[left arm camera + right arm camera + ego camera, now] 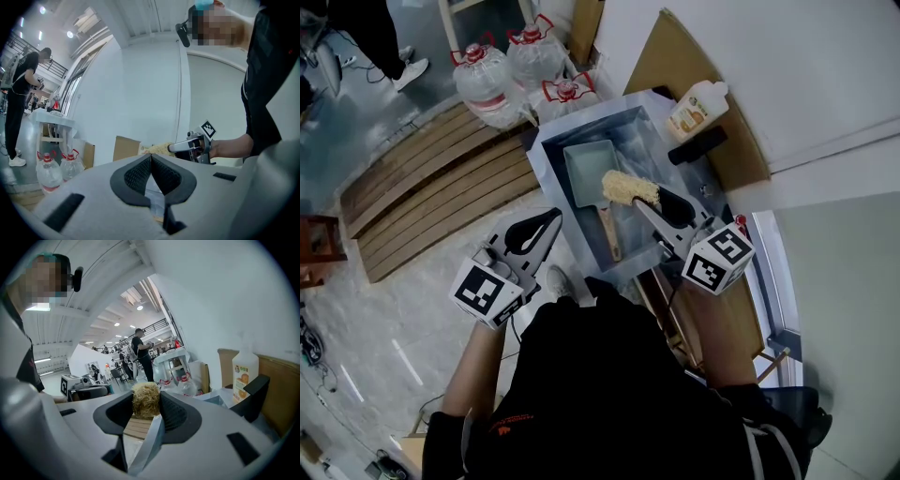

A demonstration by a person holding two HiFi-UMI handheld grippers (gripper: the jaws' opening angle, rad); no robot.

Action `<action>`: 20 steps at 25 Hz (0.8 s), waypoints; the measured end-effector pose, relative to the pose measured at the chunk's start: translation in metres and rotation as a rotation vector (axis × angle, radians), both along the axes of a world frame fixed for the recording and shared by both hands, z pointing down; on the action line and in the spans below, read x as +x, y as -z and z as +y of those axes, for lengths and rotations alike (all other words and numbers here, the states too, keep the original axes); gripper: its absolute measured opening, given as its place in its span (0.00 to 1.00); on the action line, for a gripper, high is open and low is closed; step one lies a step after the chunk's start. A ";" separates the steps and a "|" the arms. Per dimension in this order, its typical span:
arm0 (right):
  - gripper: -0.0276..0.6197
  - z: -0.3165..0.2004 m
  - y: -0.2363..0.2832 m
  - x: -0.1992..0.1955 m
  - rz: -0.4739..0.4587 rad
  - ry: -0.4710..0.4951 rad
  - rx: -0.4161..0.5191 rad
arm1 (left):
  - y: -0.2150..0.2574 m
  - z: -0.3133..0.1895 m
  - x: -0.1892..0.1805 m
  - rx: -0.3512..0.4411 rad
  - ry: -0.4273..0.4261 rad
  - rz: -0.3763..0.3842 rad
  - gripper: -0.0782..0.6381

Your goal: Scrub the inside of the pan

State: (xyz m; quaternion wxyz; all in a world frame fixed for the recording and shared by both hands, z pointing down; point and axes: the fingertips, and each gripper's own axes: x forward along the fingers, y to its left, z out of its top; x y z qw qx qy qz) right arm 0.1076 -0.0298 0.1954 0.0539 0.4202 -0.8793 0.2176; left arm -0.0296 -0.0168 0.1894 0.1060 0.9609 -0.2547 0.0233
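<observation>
A rectangular grey pan (584,167) with a wooden handle (607,234) lies in a steel sink (551,141). My right gripper (645,200) is shut on a yellow fibrous scrubber (630,187), which hangs over the pan's near right corner. In the right gripper view the scrubber (146,400) is pinched between the black pads (174,413). My left gripper (551,220) is shut on nothing, left of the sink and level with the pan handle. In the left gripper view its pads (136,174) meet, and beyond them are the right gripper (176,148) and the scrubber (159,149).
A detergent bottle (698,108) and a black object (697,145) stand on the wooden counter right of the sink. Several large water bottles (492,80) sit on the floor behind it, beside wooden slats (431,187). People stand in the hall to the left.
</observation>
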 end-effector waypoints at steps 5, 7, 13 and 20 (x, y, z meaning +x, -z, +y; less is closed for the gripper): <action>0.31 -0.001 0.003 0.000 0.005 0.010 0.009 | 0.003 -0.003 0.005 0.009 -0.005 0.008 0.14; 0.31 -0.001 0.002 0.000 0.007 0.014 0.008 | 0.003 -0.004 0.008 -0.006 -0.005 0.009 0.14; 0.31 -0.002 0.001 -0.004 0.015 0.022 -0.003 | 0.003 -0.004 0.009 -0.009 -0.007 0.012 0.14; 0.31 -0.002 0.000 -0.004 0.019 0.024 -0.009 | 0.002 -0.004 0.009 -0.008 -0.006 0.013 0.14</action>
